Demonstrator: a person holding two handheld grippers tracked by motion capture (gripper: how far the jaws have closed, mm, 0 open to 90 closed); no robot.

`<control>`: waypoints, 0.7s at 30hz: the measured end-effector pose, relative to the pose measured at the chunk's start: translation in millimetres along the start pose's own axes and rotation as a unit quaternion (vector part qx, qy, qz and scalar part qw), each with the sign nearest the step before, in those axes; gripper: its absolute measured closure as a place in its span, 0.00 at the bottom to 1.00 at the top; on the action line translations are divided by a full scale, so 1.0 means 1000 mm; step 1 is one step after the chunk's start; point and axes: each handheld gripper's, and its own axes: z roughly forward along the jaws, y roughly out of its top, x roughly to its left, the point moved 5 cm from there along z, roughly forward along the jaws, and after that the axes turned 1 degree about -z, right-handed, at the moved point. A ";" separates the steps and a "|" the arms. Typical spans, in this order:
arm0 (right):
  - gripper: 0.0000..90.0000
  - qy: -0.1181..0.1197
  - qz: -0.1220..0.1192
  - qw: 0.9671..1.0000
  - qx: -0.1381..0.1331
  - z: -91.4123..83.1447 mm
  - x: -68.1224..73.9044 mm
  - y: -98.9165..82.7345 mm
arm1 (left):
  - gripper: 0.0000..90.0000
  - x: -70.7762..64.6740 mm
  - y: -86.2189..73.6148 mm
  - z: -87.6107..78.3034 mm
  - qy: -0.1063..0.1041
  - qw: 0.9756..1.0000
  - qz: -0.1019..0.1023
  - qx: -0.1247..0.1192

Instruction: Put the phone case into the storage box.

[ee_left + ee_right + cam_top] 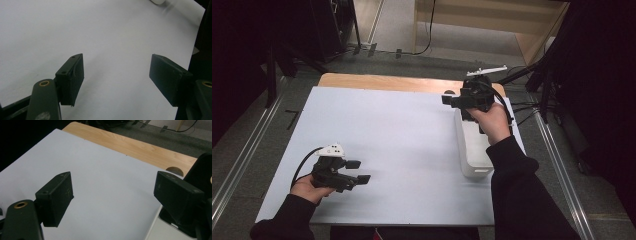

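Left gripper [358,171] near front-left of white sheet [402,150], jaws apart, nothing between | right gripper [451,100] at far right, above far end of white tub [473,150], jaws apart, empty | tub lies along sheet's right edge, just beside right hand [493,124] | wooden table [382,81] shows beyond the sheet
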 end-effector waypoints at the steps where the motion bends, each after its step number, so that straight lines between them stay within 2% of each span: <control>1: 0.16 0.000 0.000 1.000 0.003 0.000 0.002 -0.002 | 0.31 0.000 0.000 0.000 -0.001 1.000 0.001 0.000; 13: 0.16 0.012 -0.025 1.000 0.010 -0.002 0.024 -0.026 | 0.31 0.000 0.000 -0.001 0.000 1.000 0.002 0.000; 21: 0.16 0.028 -0.050 0.998 0.000 -0.004 0.038 -0.044 | 0.31 0.000 0.000 0.000 -0.001 1.000 0.002 0.000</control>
